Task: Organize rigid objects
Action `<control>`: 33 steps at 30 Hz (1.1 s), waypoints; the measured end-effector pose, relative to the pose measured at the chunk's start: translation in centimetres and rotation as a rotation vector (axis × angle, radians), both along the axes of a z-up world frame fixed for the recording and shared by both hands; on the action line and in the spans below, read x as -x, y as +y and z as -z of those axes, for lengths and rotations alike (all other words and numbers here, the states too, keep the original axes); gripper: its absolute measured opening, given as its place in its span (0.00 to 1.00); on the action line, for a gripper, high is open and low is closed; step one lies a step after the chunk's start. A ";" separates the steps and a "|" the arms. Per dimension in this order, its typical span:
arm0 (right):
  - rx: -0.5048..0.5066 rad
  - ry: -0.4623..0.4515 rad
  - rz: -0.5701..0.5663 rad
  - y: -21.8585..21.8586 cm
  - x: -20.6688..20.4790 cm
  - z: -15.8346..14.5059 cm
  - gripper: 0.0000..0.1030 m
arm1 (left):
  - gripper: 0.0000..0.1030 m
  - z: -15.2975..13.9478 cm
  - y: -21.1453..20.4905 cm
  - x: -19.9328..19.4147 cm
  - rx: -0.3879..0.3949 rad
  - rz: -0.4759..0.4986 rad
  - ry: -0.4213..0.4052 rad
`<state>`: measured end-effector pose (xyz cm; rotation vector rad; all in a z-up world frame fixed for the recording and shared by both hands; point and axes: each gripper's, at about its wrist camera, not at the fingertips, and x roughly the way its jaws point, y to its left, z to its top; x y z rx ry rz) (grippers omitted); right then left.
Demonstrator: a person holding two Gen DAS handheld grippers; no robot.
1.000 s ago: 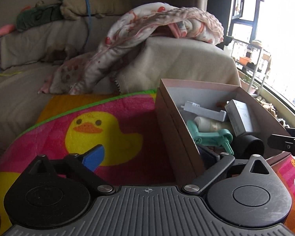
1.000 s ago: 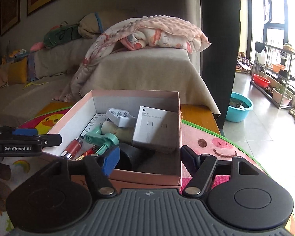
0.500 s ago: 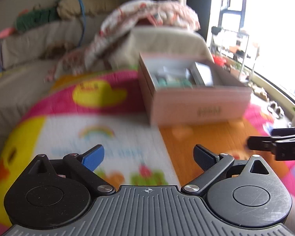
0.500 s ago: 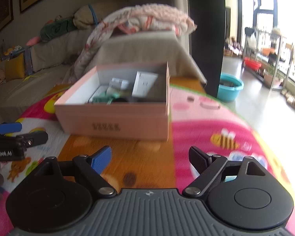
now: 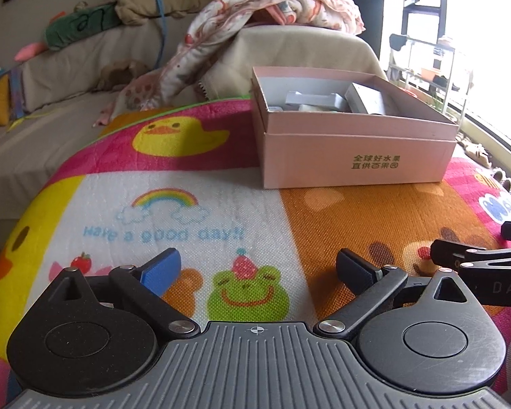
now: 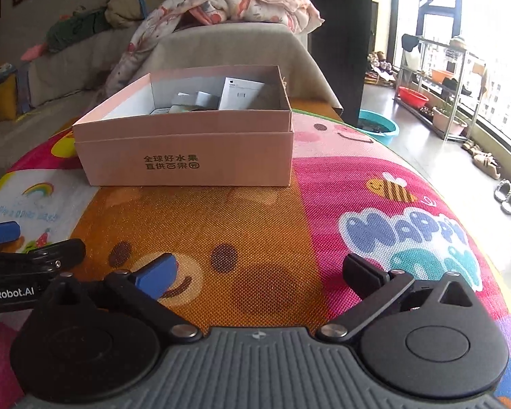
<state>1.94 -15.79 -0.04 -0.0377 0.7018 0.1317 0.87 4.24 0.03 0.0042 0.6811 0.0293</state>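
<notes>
A pink cardboard box [image 5: 354,160] stands on the colourful play mat [image 5: 194,211]; it also shows in the right wrist view [image 6: 187,156]. It holds several rigid items, among them a white carton [image 6: 240,92] and a grey-white piece [image 5: 311,98]; the rest is hidden by the box walls. My left gripper [image 5: 257,269] is open and empty, well short of the box and low over the mat. My right gripper [image 6: 260,269] is open and empty, likewise back from the box. Each gripper shows at the edge of the other's view.
A sofa with a draped blanket [image 5: 276,10] and cushions stands behind the mat. In the right wrist view a teal basin [image 6: 378,126], a rack with red tubs [image 6: 426,92] and slippers [image 6: 509,197] lie on the floor to the right by the window.
Both grippers have pulled back from over the box toward the near side of the mat and dropped lower. The box now sits farther away. Both stay open and empty.
</notes>
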 end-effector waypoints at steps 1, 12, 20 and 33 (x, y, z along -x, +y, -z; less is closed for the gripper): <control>0.007 -0.002 0.005 0.1 0.0 0.0 1.00 | 0.98 0.0 0.0 0.0 0.000 0.000 0.000; 0.004 -0.010 0.006 0.2 -0.1 0.1 1.00 | 0.98 0.0 0.1 0.0 0.005 -0.002 0.000; 0.005 -0.011 0.007 0.1 -0.1 0.1 1.00 | 0.98 0.0 0.0 0.0 0.005 -0.003 0.000; 0.005 -0.011 0.007 0.1 -0.1 0.1 1.00 | 0.98 0.0 0.0 0.0 0.006 -0.003 0.000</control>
